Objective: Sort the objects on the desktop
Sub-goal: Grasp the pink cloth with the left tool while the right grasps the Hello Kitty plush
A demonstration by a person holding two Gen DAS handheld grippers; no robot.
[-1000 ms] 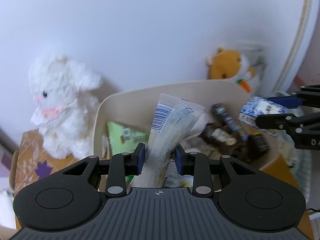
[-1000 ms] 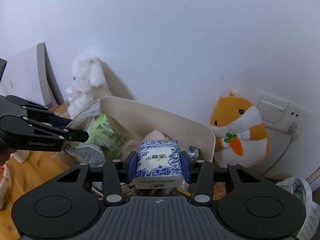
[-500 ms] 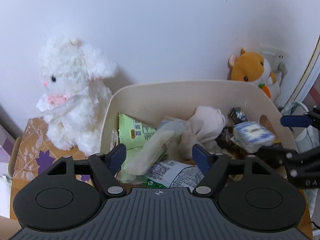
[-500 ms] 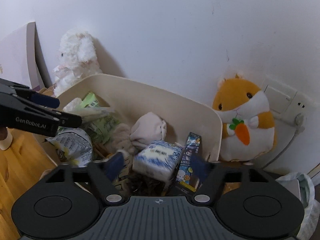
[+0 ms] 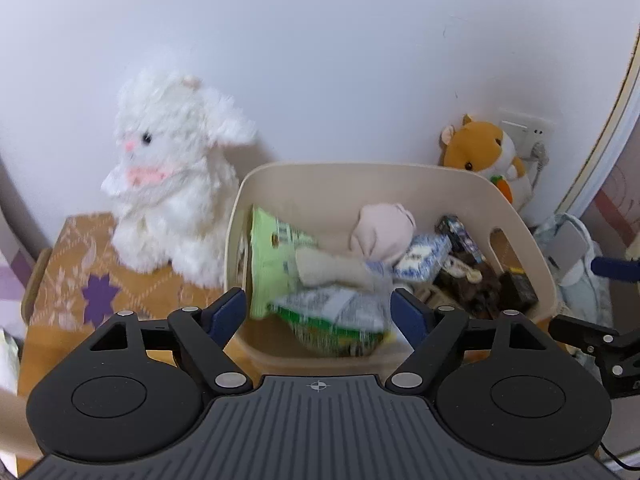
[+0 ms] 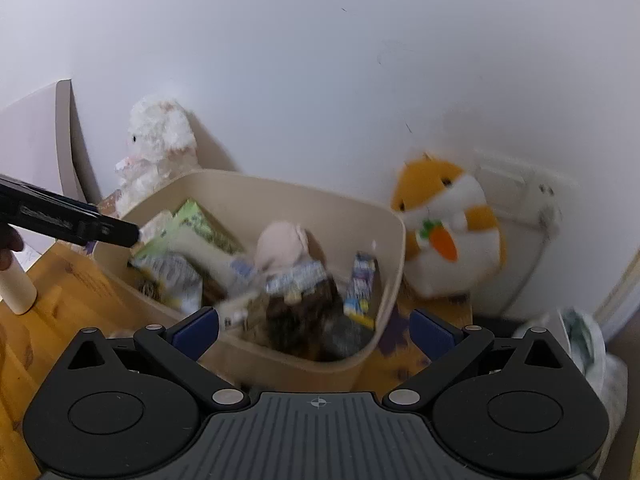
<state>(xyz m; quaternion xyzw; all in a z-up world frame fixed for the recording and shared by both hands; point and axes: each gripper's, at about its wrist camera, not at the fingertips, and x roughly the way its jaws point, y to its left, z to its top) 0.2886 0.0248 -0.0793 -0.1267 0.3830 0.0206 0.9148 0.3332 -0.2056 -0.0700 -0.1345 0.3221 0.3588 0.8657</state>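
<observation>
A beige plastic bin (image 5: 360, 178) (image 6: 280, 196) stands against the wall, filled with snacks. The long pale wrapped pack (image 5: 332, 270) lies inside on a green bag (image 5: 276, 248). The blue-and-white tissue pack (image 5: 424, 254) (image 6: 296, 274) lies inside by a pink cloth pouch (image 5: 384, 230). My left gripper (image 5: 318, 314) is open and empty just in front of the bin. My right gripper (image 6: 314, 330) is open and empty over the bin's near edge.
A white plush lamb (image 5: 172, 192) stands left of the bin on an orange patterned box (image 5: 80, 280). An orange plush hamster (image 6: 448, 228) sits right of it by a wall socket (image 6: 520, 184). A white bag (image 6: 580, 344) lies at the far right.
Both grippers opened and dropped their loads into the bin: left the long pale pack, right the tissue pack. Both have since drawn back from the bin.
</observation>
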